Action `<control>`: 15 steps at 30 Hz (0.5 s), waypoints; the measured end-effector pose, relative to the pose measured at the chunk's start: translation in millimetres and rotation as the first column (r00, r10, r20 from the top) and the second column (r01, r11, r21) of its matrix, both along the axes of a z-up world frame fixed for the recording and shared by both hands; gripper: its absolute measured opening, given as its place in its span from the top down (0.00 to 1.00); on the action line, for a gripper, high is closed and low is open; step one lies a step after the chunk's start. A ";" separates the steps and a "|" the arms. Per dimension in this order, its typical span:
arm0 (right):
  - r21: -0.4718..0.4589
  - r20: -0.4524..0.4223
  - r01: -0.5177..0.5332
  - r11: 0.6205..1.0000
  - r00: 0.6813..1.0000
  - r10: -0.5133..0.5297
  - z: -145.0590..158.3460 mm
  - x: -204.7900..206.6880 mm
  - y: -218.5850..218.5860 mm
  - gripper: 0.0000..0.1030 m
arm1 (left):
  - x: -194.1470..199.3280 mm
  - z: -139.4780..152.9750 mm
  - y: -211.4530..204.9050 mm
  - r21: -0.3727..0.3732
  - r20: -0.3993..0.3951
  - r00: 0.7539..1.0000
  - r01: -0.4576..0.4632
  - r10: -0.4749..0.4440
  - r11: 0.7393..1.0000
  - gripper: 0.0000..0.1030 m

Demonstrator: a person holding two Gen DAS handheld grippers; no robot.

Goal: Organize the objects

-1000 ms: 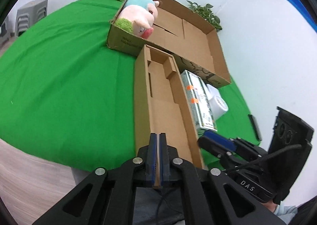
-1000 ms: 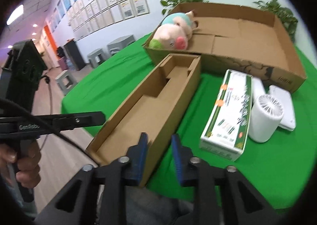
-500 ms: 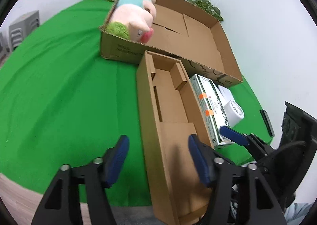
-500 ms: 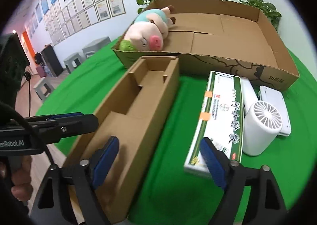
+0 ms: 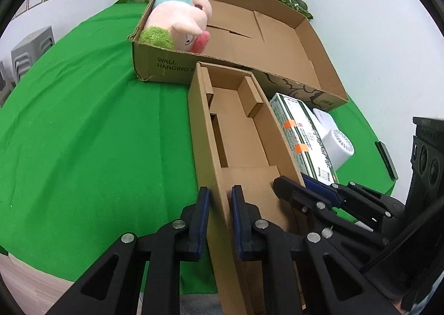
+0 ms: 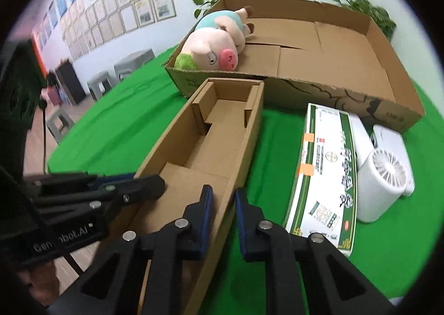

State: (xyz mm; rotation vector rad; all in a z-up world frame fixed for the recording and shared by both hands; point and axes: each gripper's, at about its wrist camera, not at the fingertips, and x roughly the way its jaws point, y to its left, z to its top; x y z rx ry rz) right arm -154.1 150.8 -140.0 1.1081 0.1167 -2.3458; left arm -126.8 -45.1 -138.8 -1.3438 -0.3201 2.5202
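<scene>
Your left claw (image 5: pixel 219 204) just closed, pinching the long carton's (image 5: pixel 238 131) left wall, your right claw (image 6: pixel 223 204) likewise on its right wall (both at the near end), carton lying lengthwise on the green worktop (image 5: pixel 83 134), green-white box (image 6: pixel 324 173) beside it, plush pig (image 6: pixel 213 48) in the far tray (image 6: pixel 347 45).

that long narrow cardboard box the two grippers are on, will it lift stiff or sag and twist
The narrow box is open-topped and empty, so probably light. Left gripper and right gripper each pinch one thin side wall at the near end; those walls may flex, and the far end could droop or twist.
</scene>
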 end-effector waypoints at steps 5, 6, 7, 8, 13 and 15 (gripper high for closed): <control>-0.078 -0.165 0.042 0.996 0.985 -0.055 31.8 18.6 16.6 0.88 | 16.5 33.8 15.3 -0.046 -0.119 0.993 0.019 -0.025 0.999 0.89; -0.096 -0.173 0.043 0.994 0.983 -0.060 37.4 18.6 19.9 0.88 | 18.1 42.9 16.6 -0.052 -0.150 0.989 0.013 -0.021 0.999 0.89; -0.110 -0.190 0.045 0.993 0.980 -0.065 43.5 18.8 22.7 0.88 | 18.4 53.2 17.1 -0.048 -0.181 0.983 0.008 -0.017 0.999 0.89; -0.126 -0.215 0.051 0.991 0.974 -0.077 50.1 19.2 25.5 0.88 | 17.3 64.3 19.3 -0.053 -0.215 0.976 0.010 -0.021 0.999 0.90; -0.205 -0.307 0.069 0.976 0.943 -0.131 85.9 1.5 38.0 0.88 | 3.6 111.3 39.3 -0.105 -0.347 0.936 0.031 -0.066 0.994 0.90; -0.219 -0.364 0.069 0.973 0.920 -0.147 103.9 -6.4 42.5 0.88 | -3.7 129.3 46.4 -0.112 -0.390 0.917 0.042 -0.083 0.993 0.90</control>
